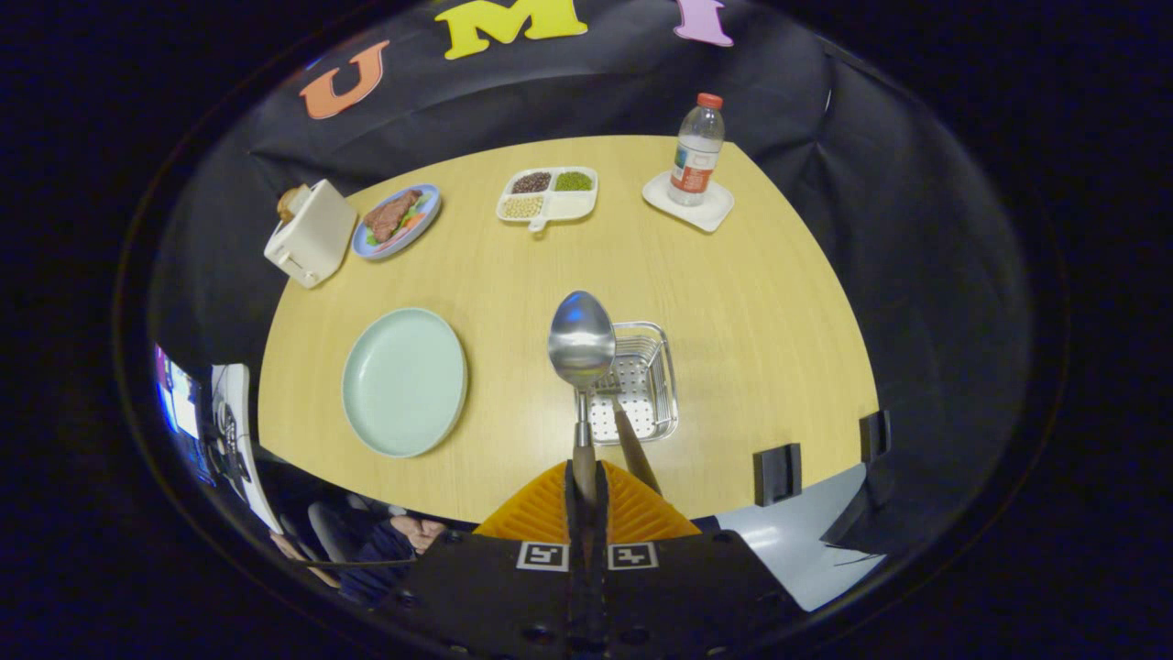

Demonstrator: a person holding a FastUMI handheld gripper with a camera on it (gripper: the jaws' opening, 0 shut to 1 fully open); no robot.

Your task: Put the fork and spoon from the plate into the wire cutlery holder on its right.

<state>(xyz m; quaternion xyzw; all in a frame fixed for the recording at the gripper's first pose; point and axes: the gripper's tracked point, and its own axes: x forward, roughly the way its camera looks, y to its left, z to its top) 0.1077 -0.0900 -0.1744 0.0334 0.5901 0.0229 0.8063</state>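
The gripper (586, 484) is clamping its orange fingers (541, 513) on the wooden handle of the spoon (582, 346) — bowl raised ahead of them, overlapping the wire cutlery holder (652, 367). A second wooden handle (635, 447) is leaning out of that holder — the pale green plate (404, 380) is lying bare to its left.

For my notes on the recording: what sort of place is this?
Probably a staged dining table in a booth: a light wooden table, a pale green round plate and a wire cutlery holder. The tongs grip a metal spoon.
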